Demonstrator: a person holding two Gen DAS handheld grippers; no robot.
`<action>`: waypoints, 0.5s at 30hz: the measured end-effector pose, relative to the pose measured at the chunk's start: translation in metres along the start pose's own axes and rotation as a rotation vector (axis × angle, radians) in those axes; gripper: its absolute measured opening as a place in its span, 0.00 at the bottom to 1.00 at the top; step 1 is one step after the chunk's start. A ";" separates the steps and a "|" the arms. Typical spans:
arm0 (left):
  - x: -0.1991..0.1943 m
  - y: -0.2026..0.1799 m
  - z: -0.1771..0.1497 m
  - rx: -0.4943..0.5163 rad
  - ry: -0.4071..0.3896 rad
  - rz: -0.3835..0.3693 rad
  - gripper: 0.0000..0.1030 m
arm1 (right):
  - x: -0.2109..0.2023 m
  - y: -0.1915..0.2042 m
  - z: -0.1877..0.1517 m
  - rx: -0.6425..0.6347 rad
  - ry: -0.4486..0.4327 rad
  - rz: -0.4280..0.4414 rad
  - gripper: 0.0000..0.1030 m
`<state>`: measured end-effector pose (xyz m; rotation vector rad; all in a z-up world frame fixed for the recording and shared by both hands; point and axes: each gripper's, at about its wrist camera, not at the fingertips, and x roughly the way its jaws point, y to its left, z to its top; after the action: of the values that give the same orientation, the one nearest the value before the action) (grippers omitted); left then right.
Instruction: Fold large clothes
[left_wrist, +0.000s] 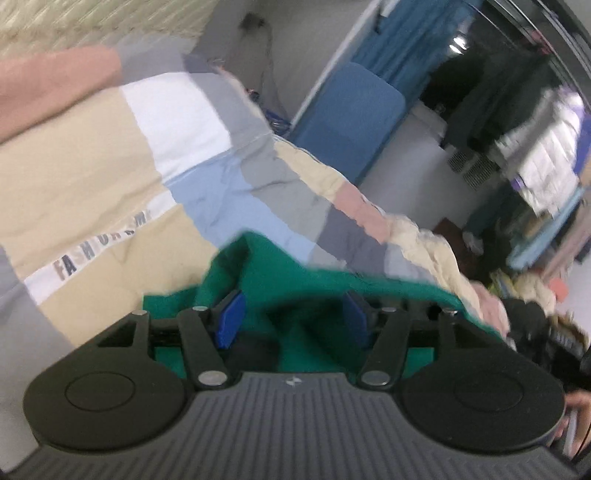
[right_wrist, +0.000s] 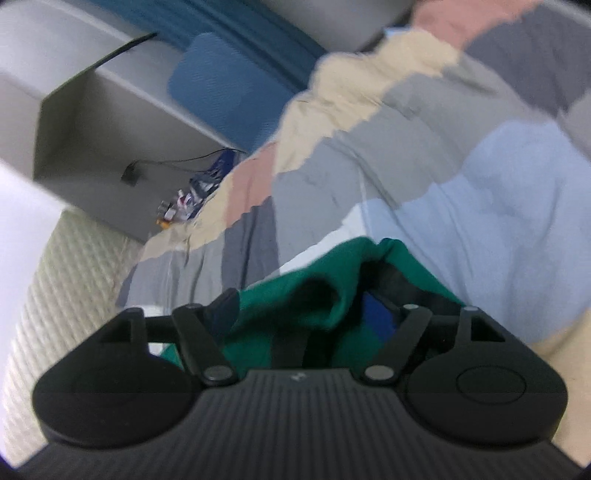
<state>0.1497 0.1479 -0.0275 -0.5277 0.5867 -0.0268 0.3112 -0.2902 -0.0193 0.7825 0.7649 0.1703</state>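
- One green garment (left_wrist: 295, 273) lies bunched on the patchwork bedspread (left_wrist: 110, 166), directly ahead of both of your grippers.
- Your left gripper (left_wrist: 293, 321): jaws spread apart, green fabric between the two blue pads (left_wrist: 231, 321); they are not pressing on it.
- Your right gripper (right_wrist: 299, 317): jaws likewise apart, a fabric fold between them.
- One blue chair (left_wrist: 347, 122) stands beyond the bed.

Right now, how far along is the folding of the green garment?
Done: the green garment lies bunched on the patchwork bedspread. In hand: nothing; left tongs and right tongs stand open around green cloth. Left: no neat fold shows yet.
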 end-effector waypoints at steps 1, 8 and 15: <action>-0.007 -0.008 -0.007 0.038 0.002 -0.004 0.62 | -0.009 0.008 -0.005 -0.044 -0.014 -0.006 0.74; -0.018 -0.037 -0.039 0.189 -0.019 -0.003 0.63 | -0.056 0.052 -0.041 -0.283 -0.122 -0.005 0.74; 0.014 -0.015 -0.058 0.200 0.018 0.010 0.62 | -0.052 0.085 -0.077 -0.439 -0.097 0.068 0.74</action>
<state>0.1322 0.1054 -0.0687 -0.3302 0.5974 -0.0802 0.2329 -0.2067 0.0329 0.3964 0.5799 0.3461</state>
